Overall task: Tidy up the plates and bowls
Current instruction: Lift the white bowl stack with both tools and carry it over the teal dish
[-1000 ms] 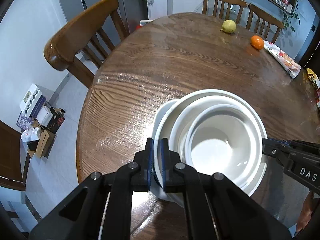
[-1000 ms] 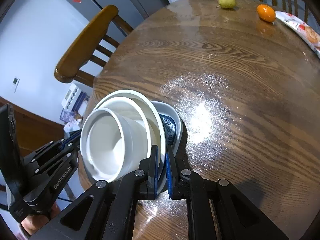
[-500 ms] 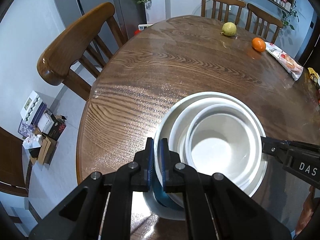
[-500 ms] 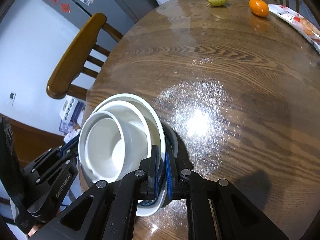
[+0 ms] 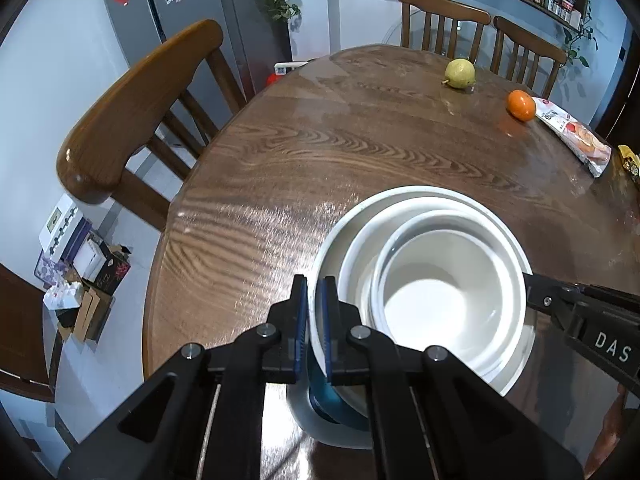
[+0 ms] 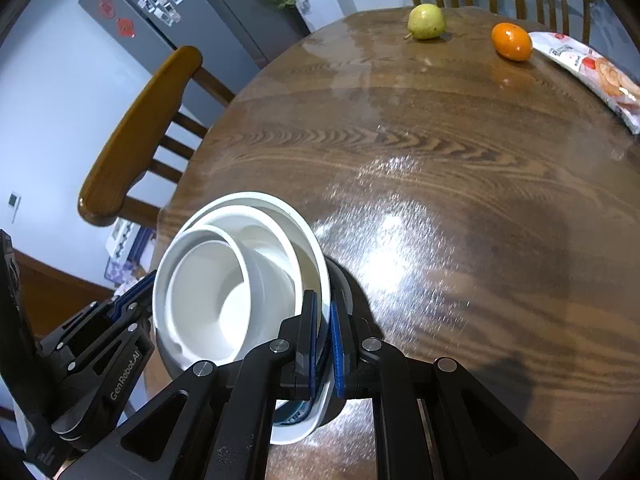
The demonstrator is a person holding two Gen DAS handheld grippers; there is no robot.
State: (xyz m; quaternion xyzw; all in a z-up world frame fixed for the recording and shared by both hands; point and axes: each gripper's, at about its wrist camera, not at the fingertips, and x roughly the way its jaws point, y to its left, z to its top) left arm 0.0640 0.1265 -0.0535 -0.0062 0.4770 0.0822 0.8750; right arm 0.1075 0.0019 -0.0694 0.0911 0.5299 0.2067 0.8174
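Note:
Three nested white bowls hang just above the round wooden table. My left gripper is shut on the left rim of the outer bowl. My right gripper is shut on the opposite rim, and its fingertips show at the right of the left wrist view. The left gripper appears at the lower left of the right wrist view. A white plate with a blue pattern lies on the table beneath the near side of the stack, mostly hidden by the fingers; the plate shows under my right fingers too.
A pear, an orange and a snack packet lie at the far side of the table. A wooden chair stands at the left edge, two more behind. Boxes sit on the floor at left.
Both grippers have carried the bowl stack farther across the table, away from the near edge. The blue-patterned plate stayed behind and now shows under the fingers instead of beside the bowls.

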